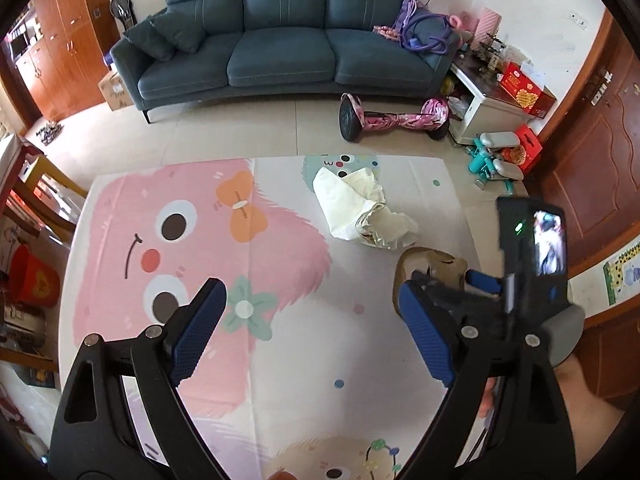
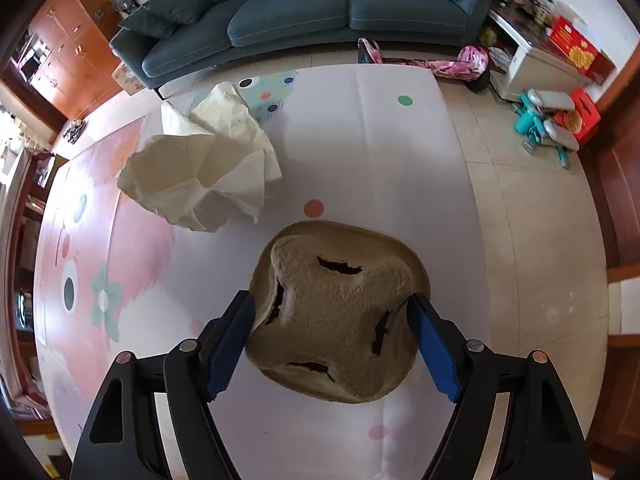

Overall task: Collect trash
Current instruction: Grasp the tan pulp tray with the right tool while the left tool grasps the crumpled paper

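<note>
Two pieces of trash lie on the pastel cartoon play mat [image 2: 400, 152]. The brown moulded-pulp cup carrier [image 2: 336, 320], squarish with no clear long axis, lies upside down with its four slits facing up, between the wide blue pads of the right gripper [image 2: 334, 344]; whether they press it cannot be told. The crumpled cream paper bag [image 2: 200, 176] lies ahead to its left, mouth toward the gripper. The left gripper [image 1: 308, 328] stands wide and empty. Beyond the mat is tiled floor [image 1: 240, 132] and a dark teal sofa [image 1: 280, 36].
</note>
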`<state>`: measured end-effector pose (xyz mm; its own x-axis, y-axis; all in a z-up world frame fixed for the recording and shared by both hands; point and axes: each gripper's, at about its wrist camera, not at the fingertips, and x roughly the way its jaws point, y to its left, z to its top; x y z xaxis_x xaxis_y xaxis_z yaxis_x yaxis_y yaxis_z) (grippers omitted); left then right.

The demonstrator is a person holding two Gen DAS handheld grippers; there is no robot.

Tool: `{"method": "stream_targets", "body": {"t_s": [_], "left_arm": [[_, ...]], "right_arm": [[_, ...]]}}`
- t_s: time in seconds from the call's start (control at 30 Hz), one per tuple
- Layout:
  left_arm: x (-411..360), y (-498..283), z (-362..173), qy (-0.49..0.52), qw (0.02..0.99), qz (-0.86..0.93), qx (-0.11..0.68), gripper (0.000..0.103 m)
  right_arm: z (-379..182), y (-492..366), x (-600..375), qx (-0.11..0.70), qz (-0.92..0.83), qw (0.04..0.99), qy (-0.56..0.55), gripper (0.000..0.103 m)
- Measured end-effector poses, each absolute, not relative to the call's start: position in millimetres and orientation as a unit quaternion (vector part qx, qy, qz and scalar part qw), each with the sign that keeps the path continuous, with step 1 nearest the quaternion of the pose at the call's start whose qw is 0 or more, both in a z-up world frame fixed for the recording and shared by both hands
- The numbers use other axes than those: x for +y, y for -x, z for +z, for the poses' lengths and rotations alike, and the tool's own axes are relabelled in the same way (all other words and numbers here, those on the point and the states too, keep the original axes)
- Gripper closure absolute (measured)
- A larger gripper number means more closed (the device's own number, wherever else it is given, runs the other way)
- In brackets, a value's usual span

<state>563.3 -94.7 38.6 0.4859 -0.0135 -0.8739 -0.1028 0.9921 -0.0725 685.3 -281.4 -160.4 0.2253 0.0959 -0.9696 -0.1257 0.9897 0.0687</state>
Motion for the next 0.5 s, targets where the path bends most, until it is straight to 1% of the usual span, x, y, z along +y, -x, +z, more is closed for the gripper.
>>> {"method": "stream_targets", "body": {"t_s": [0.03, 0.07, 0.1, 0.2, 0.5], "left_arm": [[-97, -570, 34, 0.058, 0.858, 0.026, 0.51, 0.017], [-98, -575, 29, 0.058, 0.856, 0.026, 0.512, 0.017], [-100, -580, 25, 0.058, 0.855, 0.026, 0.515, 0.017], [-106, -594, 15, 0.059, 0.852, 0.023, 0.519, 0.017], [-131, -635, -8, 0.071, 0.84, -0.007, 0.538, 0.017]], "right_arm": [[-163, -687, -281, 0.618, 0.075, 0.783, 0.015, 0.025], [-165, -687, -280, 0.616, 0.078, 0.783, 0.019, 0.033], [-165, -688, -281, 0.613, 0.082, 0.785, 0.022, 0.035], [-157, -688, -290, 0.599, 0.082, 0.795, 0.044, 0.036], [-135, -705, -339, 0.567, 0.064, 0.821, 0.025, 0.036]]}}
